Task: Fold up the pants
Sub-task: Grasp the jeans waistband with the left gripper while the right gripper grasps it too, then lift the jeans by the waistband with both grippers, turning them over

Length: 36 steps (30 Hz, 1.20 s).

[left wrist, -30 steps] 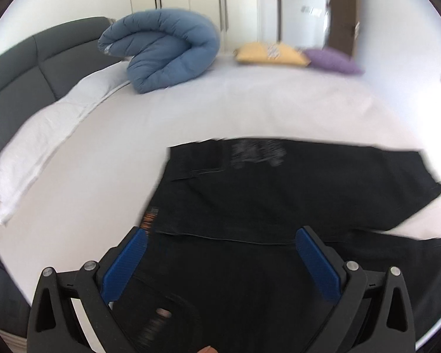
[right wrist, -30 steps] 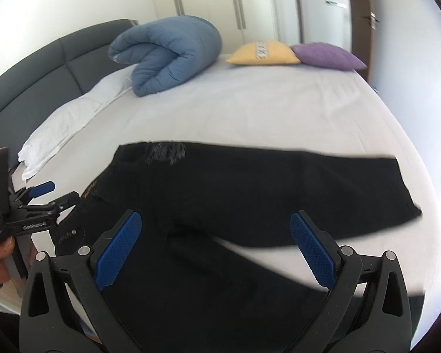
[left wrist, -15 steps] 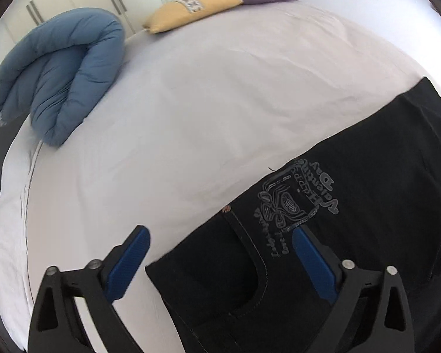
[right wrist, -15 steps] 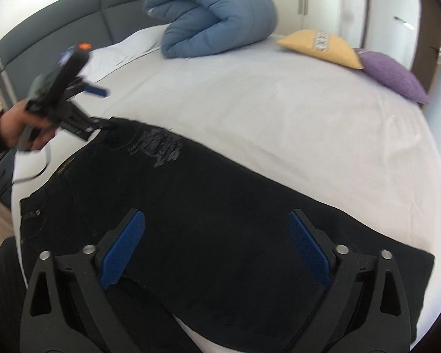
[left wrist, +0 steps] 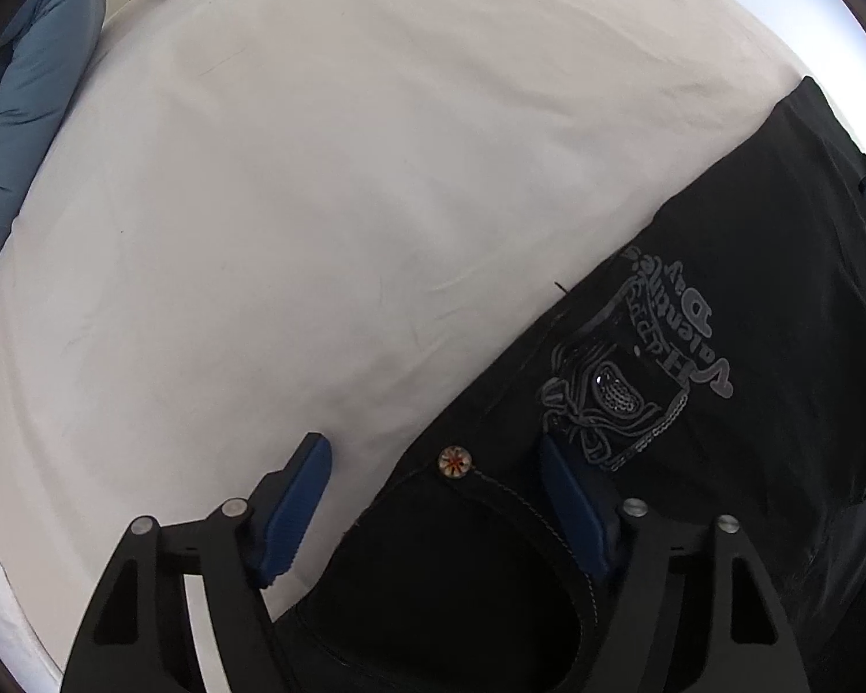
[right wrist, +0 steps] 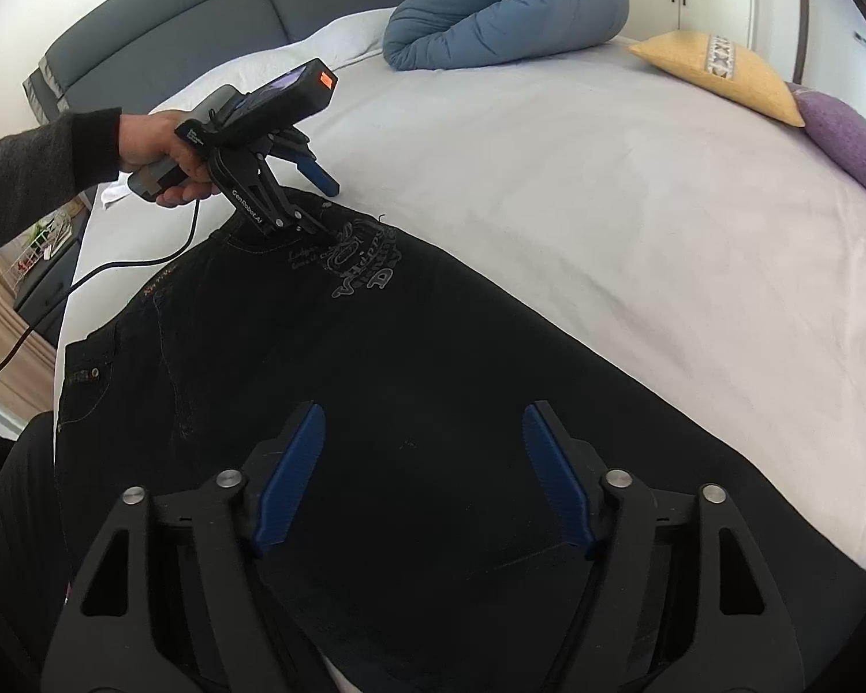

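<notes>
Across the white bed (right wrist: 635,219) lie black pants (right wrist: 410,392), spread flat with one leg folded over the other. Seen from the right wrist, their long axis runs from the waistband at about ten o'clock down to the leg ends at about four o'clock; the near edge drops out of view behind the right gripper (right wrist: 424,473). A grey print (right wrist: 364,265) marks the hip area near the far edge.

Over the waist corner, the left gripper (left wrist: 433,508) points straight down. Its jaws have just been closing and stand partly apart, straddling the pants' far edge: one blue pad (left wrist: 291,514) sits over bare sheet, the other (left wrist: 571,514) over dark cloth beside the print. A rivet (left wrist: 455,461) lies between them. The pads do not yet pinch the cloth. From the right wrist, a hand (right wrist: 156,156) in a dark sleeve (right wrist: 34,173) holds this gripper at ten o'clock, a cable (right wrist: 86,277) trailing off it.

Lower on the legs, the right gripper tilts downward over the black fabric. Its jaws have also just been closing, still apart, cloth below them but nothing clamped.

At twelve o'clock sits a rolled blue duvet (right wrist: 502,6); at two o'clock, a yellow cushion (right wrist: 716,69) and a purple one (right wrist: 848,138).
</notes>
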Motion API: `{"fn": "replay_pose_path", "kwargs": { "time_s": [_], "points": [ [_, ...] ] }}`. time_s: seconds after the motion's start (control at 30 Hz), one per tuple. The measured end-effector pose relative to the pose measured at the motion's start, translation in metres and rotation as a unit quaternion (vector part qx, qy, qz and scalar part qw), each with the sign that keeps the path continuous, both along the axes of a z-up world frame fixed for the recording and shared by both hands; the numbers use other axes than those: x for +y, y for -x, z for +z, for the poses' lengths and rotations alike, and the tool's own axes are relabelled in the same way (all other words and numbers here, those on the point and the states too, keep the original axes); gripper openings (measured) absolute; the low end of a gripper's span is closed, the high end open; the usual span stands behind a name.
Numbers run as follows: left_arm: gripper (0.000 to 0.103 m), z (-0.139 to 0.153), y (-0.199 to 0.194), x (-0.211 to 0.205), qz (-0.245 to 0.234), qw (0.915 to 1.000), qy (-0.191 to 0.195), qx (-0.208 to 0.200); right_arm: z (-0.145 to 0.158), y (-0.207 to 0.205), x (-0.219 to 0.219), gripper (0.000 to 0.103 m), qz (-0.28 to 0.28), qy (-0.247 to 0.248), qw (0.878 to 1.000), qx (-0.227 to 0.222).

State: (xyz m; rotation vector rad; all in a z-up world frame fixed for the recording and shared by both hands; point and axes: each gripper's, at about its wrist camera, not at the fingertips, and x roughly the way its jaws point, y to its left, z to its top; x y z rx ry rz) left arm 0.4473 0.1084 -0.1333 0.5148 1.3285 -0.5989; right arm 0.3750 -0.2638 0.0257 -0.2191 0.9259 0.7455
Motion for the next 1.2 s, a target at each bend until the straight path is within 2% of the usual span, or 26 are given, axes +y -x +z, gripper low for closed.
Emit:
{"fn": "replay_pose_path", "kwargs": {
  "time_s": [0.1,0.17,0.2,0.23,0.3,0.37,0.53,0.63,0.67,0.7,0.8,0.83,1.0,1.17,1.2],
  "points": [
    [0.063,-0.001,-0.008,0.008,0.011,0.9997,0.014,0.014,-0.002,-0.01,0.008,0.066,0.009,-0.003,1.0,0.0],
    [0.051,-0.002,-0.009,0.009,0.009,0.9993,0.024,0.027,0.0,-0.016,0.012,0.063,0.016,-0.004,1.0,-0.002],
    [0.039,-0.003,-0.008,0.007,0.006,0.9991,0.028,0.032,-0.001,-0.018,0.015,0.062,0.019,-0.003,1.0,-0.002],
    [0.034,-0.002,-0.006,0.005,0.002,0.999,0.03,0.033,0.0,-0.02,0.018,0.062,0.024,0.0,1.0,-0.003],
    [0.019,0.001,0.002,0.004,-0.014,0.9996,0.019,0.017,0.0,-0.023,0.027,0.061,0.034,0.002,0.999,-0.003],
    [0.015,0.004,0.016,-0.002,-0.027,0.9995,0.004,-0.017,-0.002,-0.029,0.036,0.06,0.044,0.004,0.999,0.001],
    [0.014,0.028,0.06,-0.002,-0.039,0.9924,0.003,-0.117,0.0,-0.04,0.057,0.059,0.069,0.021,0.997,-0.002],
    [0.014,0.046,0.092,0.005,-0.049,0.9863,0.013,-0.157,0.004,-0.046,0.07,0.057,0.085,0.034,0.996,-0.008],
    [0.014,0.048,0.097,-0.006,-0.051,0.9847,0.014,-0.166,0.006,-0.048,0.074,0.055,0.094,0.038,0.995,-0.009],
    [0.014,0.05,0.092,-0.01,-0.054,0.9833,0.016,-0.173,0.007,-0.049,0.079,0.052,0.101,0.044,0.994,-0.009],
    [0.014,0.058,0.1,-0.003,-0.06,0.9799,0.023,-0.189,0.006,-0.056,0.093,0.051,0.115,0.061,0.991,-0.011],
    [0.014,0.059,0.104,-0.003,-0.06,0.9792,0.025,-0.192,0.004,-0.059,0.098,0.047,0.12,0.067,0.991,-0.006],
    [0.014,0.058,0.107,0.001,-0.063,0.9779,0.028,-0.197,-0.008,-0.074,0.116,0.046,0.122,0.098,0.988,-0.004],
    [0.014,0.063,0.12,0.005,-0.06,0.9775,0.036,-0.199,-0.017,-0.094,0.123,0.046,0.121,0.101,0.987,0.015],
    [0.014,0.064,0.125,0.006,-0.059,0.9775,0.037,-0.199,-0.02,-0.096,0.126,0.043,0.125,0.106,0.986,0.014]
  ]
}}
